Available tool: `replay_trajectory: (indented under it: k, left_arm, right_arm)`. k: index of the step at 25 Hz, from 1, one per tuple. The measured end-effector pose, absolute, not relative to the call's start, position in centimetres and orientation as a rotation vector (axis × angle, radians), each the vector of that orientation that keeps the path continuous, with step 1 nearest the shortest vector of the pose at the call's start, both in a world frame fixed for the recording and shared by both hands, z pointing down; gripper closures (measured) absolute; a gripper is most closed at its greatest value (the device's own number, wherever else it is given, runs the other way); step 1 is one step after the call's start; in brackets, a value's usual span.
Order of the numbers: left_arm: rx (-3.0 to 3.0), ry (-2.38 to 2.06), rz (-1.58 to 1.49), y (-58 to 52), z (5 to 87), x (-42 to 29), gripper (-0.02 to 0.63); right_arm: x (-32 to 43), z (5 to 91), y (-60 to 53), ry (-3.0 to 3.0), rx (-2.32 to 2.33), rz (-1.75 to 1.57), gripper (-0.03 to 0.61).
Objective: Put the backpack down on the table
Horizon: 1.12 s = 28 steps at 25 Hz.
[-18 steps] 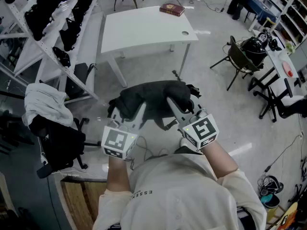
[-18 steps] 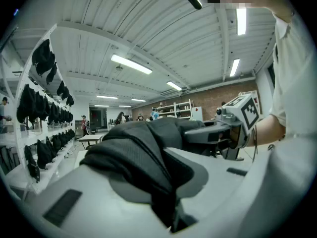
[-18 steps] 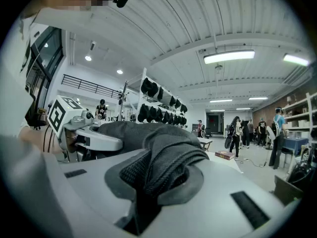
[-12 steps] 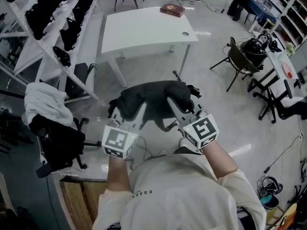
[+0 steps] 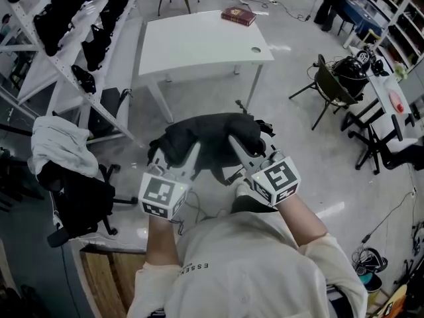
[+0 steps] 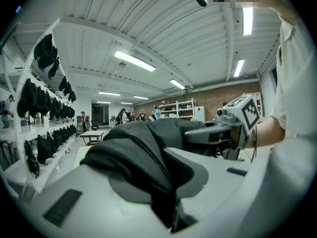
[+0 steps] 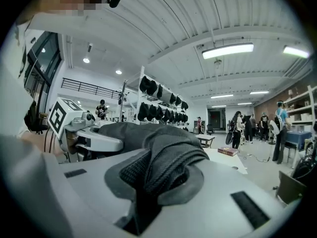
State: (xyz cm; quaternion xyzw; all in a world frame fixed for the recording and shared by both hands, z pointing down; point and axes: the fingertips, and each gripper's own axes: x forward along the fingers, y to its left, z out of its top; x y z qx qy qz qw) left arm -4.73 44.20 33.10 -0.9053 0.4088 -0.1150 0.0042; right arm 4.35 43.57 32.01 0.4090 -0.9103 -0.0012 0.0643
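Head view: L gripper (image 5: 174, 156) + R gripper (image 5: 252, 150) each pinch backpack (image 5: 209, 134) fabric; table (image 5: 192, 42) well apart.

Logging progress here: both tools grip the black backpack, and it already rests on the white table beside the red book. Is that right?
Not quite. The left tool and right tool do grip the black backpack, but the head view shows it held up over the floor, short of the white table where the red book lies.
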Motion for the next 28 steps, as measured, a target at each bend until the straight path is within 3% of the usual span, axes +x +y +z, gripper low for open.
replay_trajectory:
  k: [11, 28]
  left_arm:
    - [-2.842, 1.383, -0.409, 35.5, 34.7, -4.3, 0.546]
    - [-2.752, 1.576, -0.406, 8.5, 33.2, -1.2, 0.545]
  right_arm:
    - [4.7, 34.0, 34.3, -2.794, 1.155, 0.077, 0.509]
    - [7.5, 32.5, 6.0, -2.887, 0.955, 0.017, 0.509]
